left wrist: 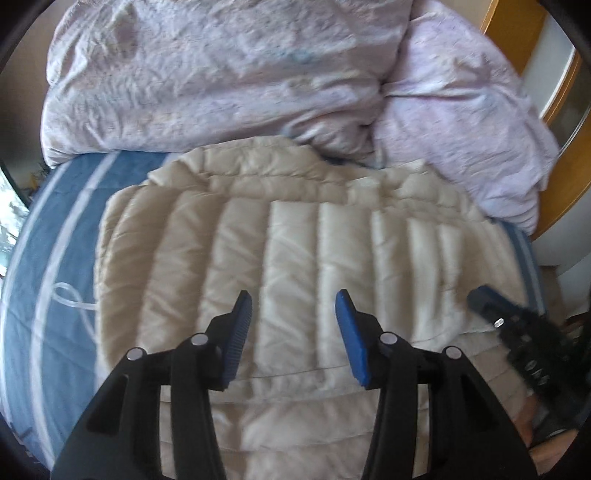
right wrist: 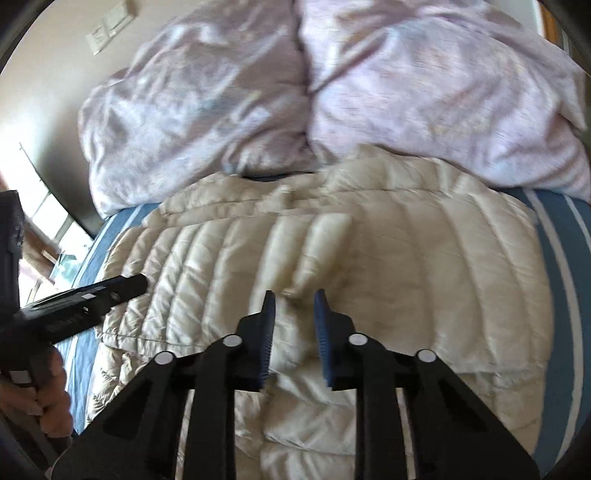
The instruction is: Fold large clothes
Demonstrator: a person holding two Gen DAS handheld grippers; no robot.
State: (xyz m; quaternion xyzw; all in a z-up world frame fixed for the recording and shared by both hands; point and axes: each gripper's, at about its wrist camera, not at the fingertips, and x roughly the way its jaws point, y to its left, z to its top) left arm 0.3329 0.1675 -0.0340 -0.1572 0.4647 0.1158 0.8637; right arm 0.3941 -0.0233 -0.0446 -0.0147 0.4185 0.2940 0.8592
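Left wrist view, cream quilted puffer jacket lying flat, puffy, both tools spread, empty.

Pretty clearly a bedroom in someone's home. There's a bed with a blue sheet with pale stripes, and a rumpled lilac duvet bunched up at 12 o'clock, taking up the whole far end. A cream puffer jacket is spread out on the mattress. In the right wrist view there's a plain wall with white switch plates at about 11 o'clock and a bright window at 9. A wooden frame shows at 1 o'clock in the left wrist view.
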